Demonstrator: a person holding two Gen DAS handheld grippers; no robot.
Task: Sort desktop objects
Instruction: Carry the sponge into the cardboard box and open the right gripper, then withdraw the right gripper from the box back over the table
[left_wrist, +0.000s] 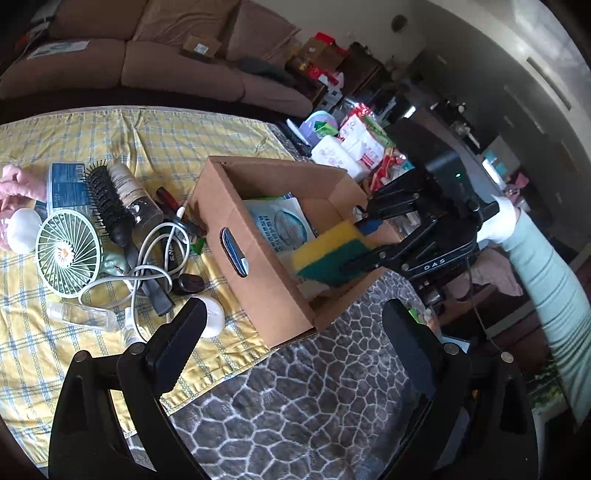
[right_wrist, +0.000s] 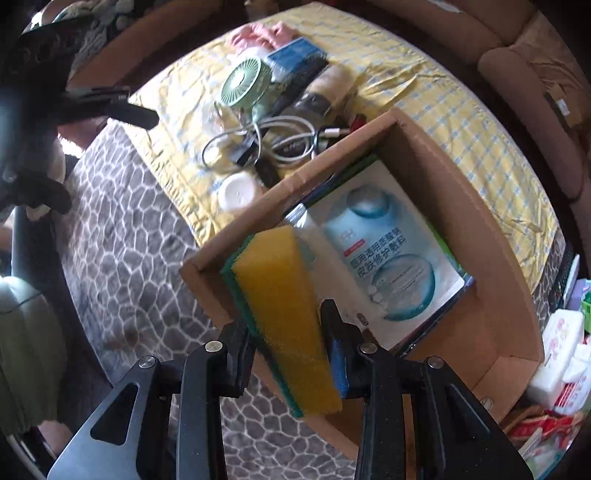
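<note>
Right tongs (right_wrist: 286, 328) clamp a yellow-green sponge (right_wrist: 284, 306) above the cardboard box (right_wrist: 480, 236); left tongs (left_wrist: 295, 321) gape wide, empty

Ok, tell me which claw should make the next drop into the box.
Right. The right claw already grips the sponge directly above the open cardboard box. The left claw is open and empty, off to the side of the box.

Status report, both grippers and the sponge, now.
Right gripper shut on sponge over cardboard box. Left gripper open, empty. Nothing blocking.
</note>
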